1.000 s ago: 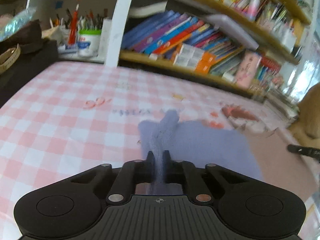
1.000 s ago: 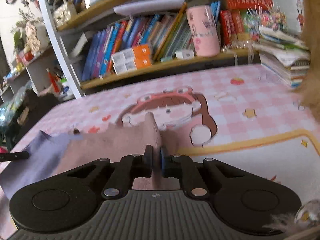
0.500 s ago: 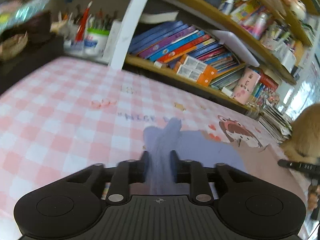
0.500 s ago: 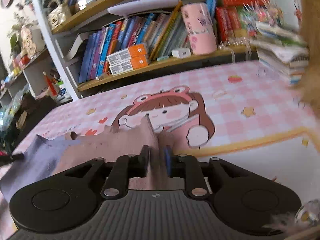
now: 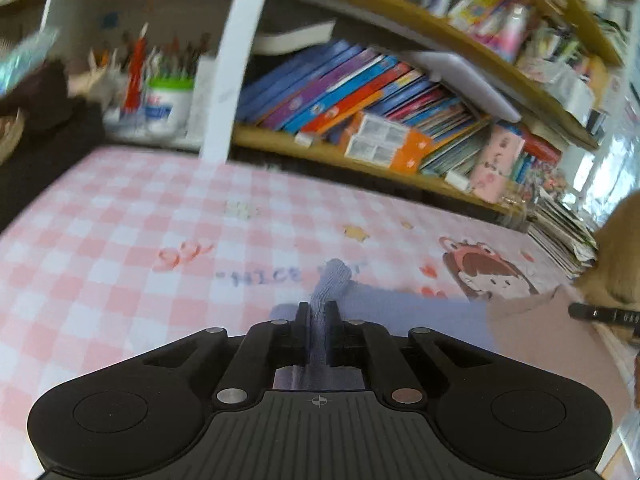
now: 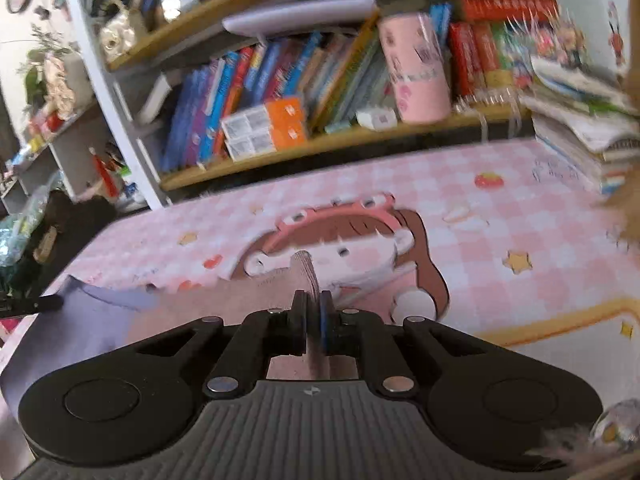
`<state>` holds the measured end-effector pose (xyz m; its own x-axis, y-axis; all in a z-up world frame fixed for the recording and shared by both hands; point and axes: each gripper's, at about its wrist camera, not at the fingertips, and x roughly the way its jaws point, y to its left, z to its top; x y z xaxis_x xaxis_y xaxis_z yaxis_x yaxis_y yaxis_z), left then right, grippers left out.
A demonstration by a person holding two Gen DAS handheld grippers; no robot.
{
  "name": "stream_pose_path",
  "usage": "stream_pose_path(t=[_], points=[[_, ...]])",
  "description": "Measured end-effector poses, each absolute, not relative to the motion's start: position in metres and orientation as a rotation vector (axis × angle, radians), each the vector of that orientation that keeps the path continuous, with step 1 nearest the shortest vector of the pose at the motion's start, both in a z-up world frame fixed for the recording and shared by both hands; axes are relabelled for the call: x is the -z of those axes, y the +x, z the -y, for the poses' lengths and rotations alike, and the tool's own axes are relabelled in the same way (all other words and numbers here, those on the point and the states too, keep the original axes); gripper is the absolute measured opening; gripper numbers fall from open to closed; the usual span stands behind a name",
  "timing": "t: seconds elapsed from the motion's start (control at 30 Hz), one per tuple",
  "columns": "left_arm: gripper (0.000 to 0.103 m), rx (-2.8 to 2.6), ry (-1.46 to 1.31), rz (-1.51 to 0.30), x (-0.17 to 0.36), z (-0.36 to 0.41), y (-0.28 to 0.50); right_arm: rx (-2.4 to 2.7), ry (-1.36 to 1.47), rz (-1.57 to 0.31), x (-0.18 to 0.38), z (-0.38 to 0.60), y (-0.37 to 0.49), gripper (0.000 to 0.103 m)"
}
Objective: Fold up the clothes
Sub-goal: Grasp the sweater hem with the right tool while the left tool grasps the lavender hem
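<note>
- Left wrist view: left gripper (image 5: 318, 312) clamped down on a bunched ridge of the garment (image 5: 404, 312), one fold of lilac cloth squeezed between the two narrow fingers and poking up past the tips.
- Lilac part spread flat to the right of the fingers on the pink checked table cover (image 5: 120, 248); a dusty-pink part continuing further right, up to a black bar at the right edge, the right gripper (image 5: 604, 314).
- Wide bare stretch of checks to the left and ahead, right up to the shelf front; on the left, cover ending against a dark mass.
- One white upright post (image 5: 236, 64) splitting the shelving; one row of leaning books (image 5: 340, 92) behind it; one white tub of pens (image 5: 166, 100) left of the post.
- Right wrist view: right gripper (image 6: 313, 312) closed tight on one thin upright pleat of dusty-pink cloth (image 6: 248, 300).
- Cloth lying low to the left, turning lilac (image 6: 80, 320) towards its far corner, with one black fingertip of the left gripper (image 6: 36, 304) at that corner.
- Open cover ahead and to the right, one printed cartoon girl (image 6: 352, 244) just beyond the fingertips; a yellow-bordered white panel at lower right.
- Two orange-and-white boxes (image 6: 264, 128) stacked on the shelf, one pink cylinder (image 6: 414, 76) beside the books, one pile of papers (image 6: 580, 128) at the cover's right edge.
</note>
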<state>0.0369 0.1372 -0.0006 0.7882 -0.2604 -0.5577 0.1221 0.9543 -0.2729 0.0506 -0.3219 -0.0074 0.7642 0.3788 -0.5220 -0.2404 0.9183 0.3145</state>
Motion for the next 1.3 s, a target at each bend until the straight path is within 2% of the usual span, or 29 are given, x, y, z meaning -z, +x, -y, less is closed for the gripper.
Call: stream_pose_path(t=[0.1, 0.2, 0.27, 0.3, 0.37, 0.4, 0.53, 0.77, 0.83, 0.9, 0.97, 1.3], points=[[0.008, 0.196, -0.234, -0.657, 0.01, -0.139, 0.04, -0.332, 0.25, -0.659, 0.022, 0.321, 0.059, 0.006], [0.015, 0.2, -0.273, -0.647, 0.009, -0.145, 0.032, -0.335, 0.276, -0.664, 0.02, 0.325, 0.058, 0.009], [0.02, 0.212, -0.304, -0.635, 0.007, -0.152, 0.021, -0.331, 0.293, -0.666, 0.015, 0.332, 0.054, 0.028], [0.031, 0.217, -0.32, -0.629, 0.006, -0.155, 0.015, -0.333, 0.29, -0.66, 0.013, 0.335, 0.049, 0.041], [0.046, 0.228, -0.351, -0.617, 0.004, -0.161, 0.004, -0.34, 0.279, -0.652, 0.01, 0.343, 0.037, 0.041], [0.051, 0.234, -0.366, -0.61, 0.003, -0.165, -0.001, -0.345, 0.281, -0.662, 0.011, 0.347, 0.031, 0.041], [0.054, 0.259, -0.441, -0.624, 0.01, -0.173, -0.015, -0.376, 0.343, -0.703, 0.019, 0.358, 0.012, 0.041], [0.05, 0.266, -0.458, -0.668, 0.022, -0.162, -0.008, -0.406, 0.432, -0.734, 0.028, 0.357, 0.003, 0.038], [0.037, 0.274, -0.477, -0.677, 0.025, -0.16, -0.005, -0.414, 0.437, -0.738, 0.028, 0.352, 0.004, 0.024], [0.021, 0.263, -0.475, -0.684, 0.026, -0.157, -0.003, -0.421, 0.441, -0.742, 0.028, 0.348, 0.005, 0.022], [0.015, 0.262, -0.496, -0.673, 0.025, -0.161, 0.0, -0.426, 0.45, -0.739, 0.027, 0.344, 0.007, 0.018], [0.014, 0.16, -0.527, -0.615, 0.009, -0.221, 0.017, -0.5, 0.477, -0.751, 0.025, 0.276, 0.035, 0.014]])
